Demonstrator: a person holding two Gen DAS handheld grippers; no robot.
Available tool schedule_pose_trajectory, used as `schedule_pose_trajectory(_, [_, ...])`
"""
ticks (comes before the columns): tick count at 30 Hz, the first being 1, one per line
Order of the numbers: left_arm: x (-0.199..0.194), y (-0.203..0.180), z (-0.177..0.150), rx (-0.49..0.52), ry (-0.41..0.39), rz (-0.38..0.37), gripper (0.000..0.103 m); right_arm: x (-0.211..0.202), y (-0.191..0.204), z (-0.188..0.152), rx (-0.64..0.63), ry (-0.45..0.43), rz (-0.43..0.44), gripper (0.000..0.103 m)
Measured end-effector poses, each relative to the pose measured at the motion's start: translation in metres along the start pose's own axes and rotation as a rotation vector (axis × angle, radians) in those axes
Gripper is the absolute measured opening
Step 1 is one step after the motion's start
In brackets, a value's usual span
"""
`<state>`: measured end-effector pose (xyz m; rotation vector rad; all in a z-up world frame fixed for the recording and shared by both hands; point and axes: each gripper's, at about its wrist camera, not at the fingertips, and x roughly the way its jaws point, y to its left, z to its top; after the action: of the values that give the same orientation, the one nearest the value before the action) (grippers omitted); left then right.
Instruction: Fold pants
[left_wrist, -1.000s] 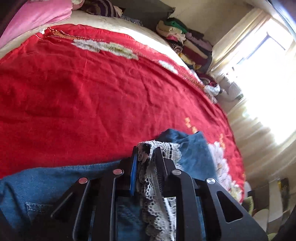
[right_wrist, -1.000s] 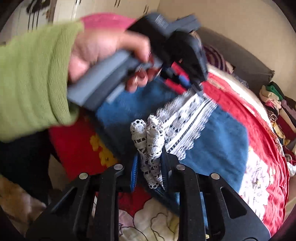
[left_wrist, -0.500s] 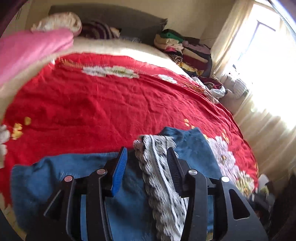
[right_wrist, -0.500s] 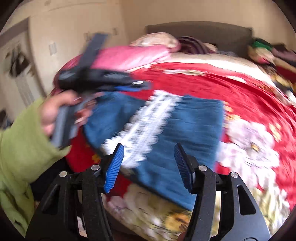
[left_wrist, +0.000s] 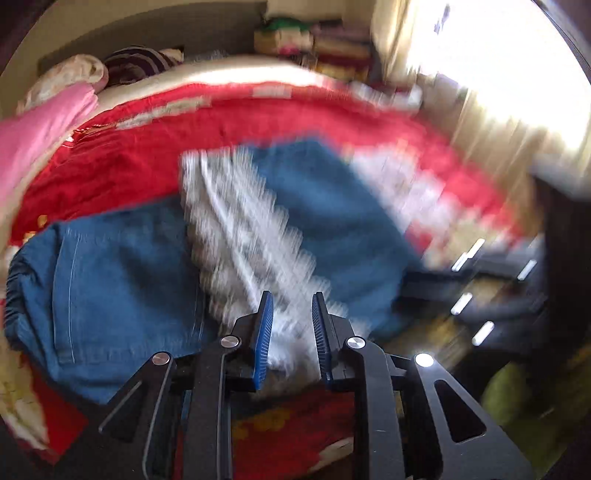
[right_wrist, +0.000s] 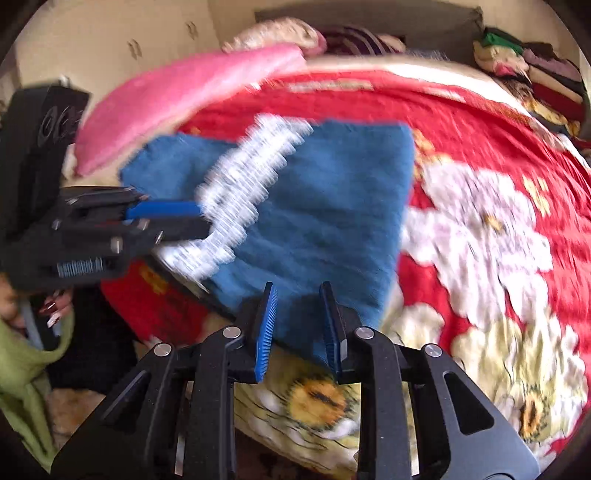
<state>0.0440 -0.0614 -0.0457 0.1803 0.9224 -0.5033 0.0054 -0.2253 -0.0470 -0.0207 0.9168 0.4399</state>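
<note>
Blue denim pants (left_wrist: 122, 280) with a white lace hem (left_wrist: 240, 229) lie folded on the red bedspread, also in the right wrist view (right_wrist: 325, 206). My left gripper (left_wrist: 291, 306) is open, its blue pads either side of the lace hem's near end at the bed's front edge. It also shows from the side in the right wrist view (right_wrist: 192, 221), by the lace (right_wrist: 240, 184). My right gripper (right_wrist: 299, 299) is open, its jaws astride the near denim edge. Both views are motion-blurred.
The red floral bedspread (right_wrist: 480, 229) covers the bed. A pink blanket (right_wrist: 192, 92) and pillows lie at the head. Stacked clothes (right_wrist: 535, 74) sit at the far right corner. A bright window (left_wrist: 498, 66) is to the right. My green sleeve (right_wrist: 22, 369) is at the lower left.
Both grippers let go of the lace hem, opened and pulled back toward the bed's near edge. The pants now lie folded flat. Jaws have narrowed somewhat since half a second ago.
</note>
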Motion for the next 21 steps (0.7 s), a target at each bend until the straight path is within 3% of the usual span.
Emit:
schedule_pose_trajectory(8, [-0.004, 0.008, -0.021, -0.003, -0.001, 0.024, 0.024, 0.008, -0.009, -0.009, 0.028, 0.027, -0.020, 0.014])
schedule_pose_trajectory(12, [-0.009, 0.014, -0.023, -0.036, -0.016, 0.026, 0.039, 0.004, -0.010, -0.007, 0.036, 0.009, -0.003, 0.016])
schedule_pose_trajectory(14, [-0.019, 0.015, -0.020, -0.046, -0.045, 0.020, 0.039, -0.005, -0.009, -0.002, 0.042, -0.037, 0.023, 0.021])
schedule_pose_trajectory(16, [-0.029, 0.018, -0.016, -0.052, -0.082, 0.033, 0.041, -0.016, -0.009, 0.002, 0.042, -0.083, 0.023, 0.037])
schedule_pose_trajectory(21, [-0.042, 0.030, -0.004, -0.076, -0.130, 0.053, 0.052, -0.030, -0.020, 0.018, 0.066, -0.139, 0.008, 0.045])
